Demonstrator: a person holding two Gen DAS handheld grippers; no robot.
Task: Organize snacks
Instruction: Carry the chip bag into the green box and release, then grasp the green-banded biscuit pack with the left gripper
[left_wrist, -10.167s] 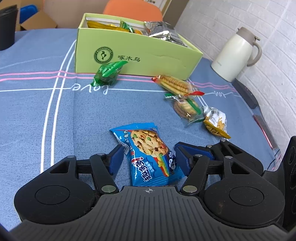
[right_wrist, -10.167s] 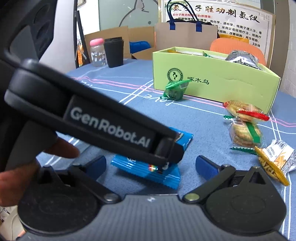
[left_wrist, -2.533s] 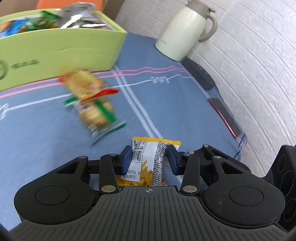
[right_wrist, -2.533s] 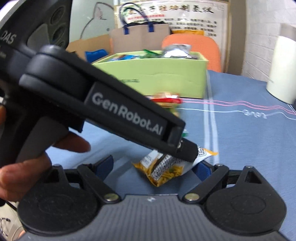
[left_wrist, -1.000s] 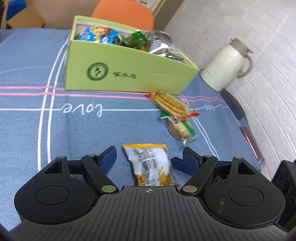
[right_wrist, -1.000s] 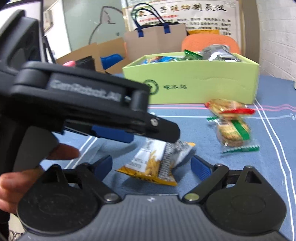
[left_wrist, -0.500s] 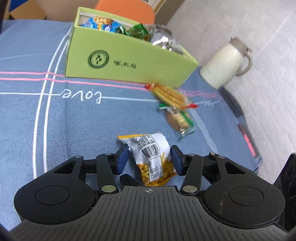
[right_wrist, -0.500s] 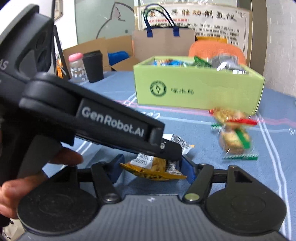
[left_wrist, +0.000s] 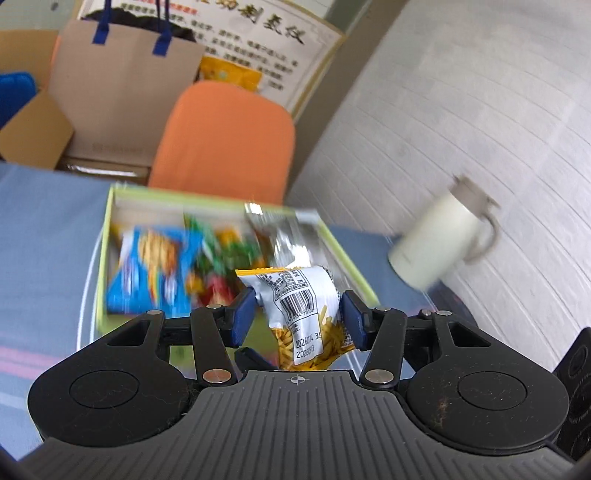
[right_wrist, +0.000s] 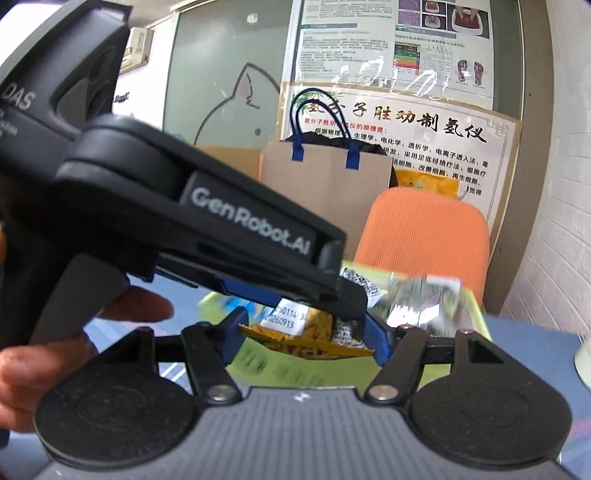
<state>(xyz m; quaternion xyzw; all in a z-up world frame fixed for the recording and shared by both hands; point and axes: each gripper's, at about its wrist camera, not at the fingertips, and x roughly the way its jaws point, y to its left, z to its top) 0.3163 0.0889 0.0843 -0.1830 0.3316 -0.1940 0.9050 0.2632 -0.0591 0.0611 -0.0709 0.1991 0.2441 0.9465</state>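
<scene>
Box (left_wrist: 105, 236) on the table (left_wrist: 44, 206) already holds several packets: blue packet (left_wrist: 151, 269) at left, green ones (left_wrist: 221, 254) in the middle, a silver one (left_wrist: 284, 236) at right. Left hand-held gripper (left_wrist: 297, 314) is clamped on the snack packet (left_wrist: 303, 306), carried above the box's near right corner. Right hand-held gripper (right_wrist: 303, 332) sits close on both sides of the same packet; whether it presses is unclear. Remaining, by my reading: release into the box. Room looks open toward the near right wall (left_wrist: 351, 266); jug (left_wrist: 439, 247) stands well apart.

"GenRobot.AI" on left claw (right_wrist: 354, 314), "2026" on snack packet (left_wrist: 303, 314)
</scene>
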